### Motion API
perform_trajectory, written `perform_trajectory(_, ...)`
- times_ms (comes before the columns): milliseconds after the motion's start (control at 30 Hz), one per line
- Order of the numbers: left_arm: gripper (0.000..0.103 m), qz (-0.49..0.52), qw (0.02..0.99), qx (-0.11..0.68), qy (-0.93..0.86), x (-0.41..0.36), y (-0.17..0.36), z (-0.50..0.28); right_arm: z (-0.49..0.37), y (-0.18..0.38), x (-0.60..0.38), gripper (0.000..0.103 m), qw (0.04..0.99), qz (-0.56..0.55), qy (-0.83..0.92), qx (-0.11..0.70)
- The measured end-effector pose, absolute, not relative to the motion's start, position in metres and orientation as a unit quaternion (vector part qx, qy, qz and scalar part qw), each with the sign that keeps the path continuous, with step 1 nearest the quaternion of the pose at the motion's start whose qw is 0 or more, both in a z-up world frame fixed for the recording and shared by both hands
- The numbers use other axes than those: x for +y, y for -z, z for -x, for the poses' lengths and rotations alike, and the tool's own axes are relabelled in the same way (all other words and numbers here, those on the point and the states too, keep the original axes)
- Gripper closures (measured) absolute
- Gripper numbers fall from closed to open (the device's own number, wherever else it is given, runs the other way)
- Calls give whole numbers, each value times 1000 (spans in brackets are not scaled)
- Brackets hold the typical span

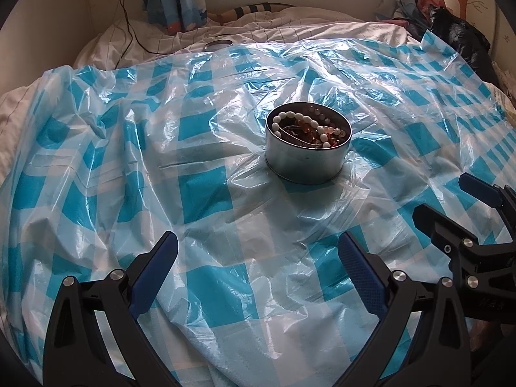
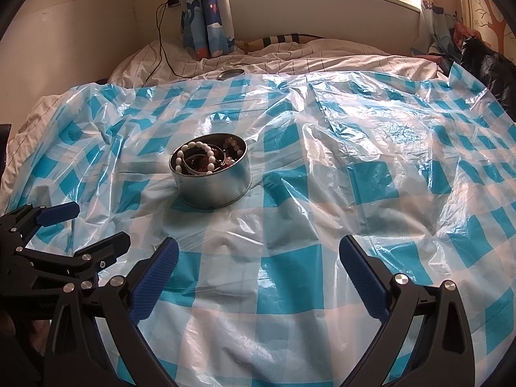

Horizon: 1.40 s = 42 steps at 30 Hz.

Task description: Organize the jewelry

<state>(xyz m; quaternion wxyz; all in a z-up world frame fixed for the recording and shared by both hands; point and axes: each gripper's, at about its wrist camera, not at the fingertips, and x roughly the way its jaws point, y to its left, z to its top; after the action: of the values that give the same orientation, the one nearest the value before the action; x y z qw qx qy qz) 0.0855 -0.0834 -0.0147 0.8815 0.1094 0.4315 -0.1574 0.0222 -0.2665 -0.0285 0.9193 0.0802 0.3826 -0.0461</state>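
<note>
Both my claws, left gripper [image 1: 258, 248] and right gripper [image 2: 258, 251], gape wide at frame bottom holding nothing, round tin [image 1: 308, 164] of beaded jewelry [image 1: 309, 127] mid-frame on blue-checked plastic sheet [image 1: 200, 193].

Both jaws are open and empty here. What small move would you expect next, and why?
Probably the left gripper eases forward toward the metal tin, aiming for the white bead bracelet lying on top. The tin sits nearly straight ahead of it, all jewelry is inside, and the right gripper is also empty.

Left claw [image 1: 258, 245] and right claw [image 2: 258, 246], both spread wide, empty
</note>
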Motion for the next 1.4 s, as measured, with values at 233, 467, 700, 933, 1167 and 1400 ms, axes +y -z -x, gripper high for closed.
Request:
perform_trajectory(233, 8, -111, 879, 436, 157, -84, 16, -86, -23, 30, -266, 7, 919, -81, 47, 384)
perform_trajectory(467, 8, -107, 879, 438, 157, -84, 17, -86, -24, 32, -265, 7, 918, -83, 47, 384)
perform_trajectory(700, 8, -103, 878, 443, 153, -84, 19, -86, -24, 32, -266, 7, 918, -82, 47, 384)
perform_trajectory(933, 8, -51, 861, 481, 158, -74, 25, -91, -24, 33, -266, 7, 919, -79, 48, 383)
perform_trajectory(1167, 8, -62, 864, 475, 153, -75, 26, -87, -23, 32, -265, 7, 920, -75, 51, 381)
perform_trajectory(1400, 8, -113, 872, 457, 136, -85, 20, -84, -23, 31, -266, 7, 920, -74, 52, 381)
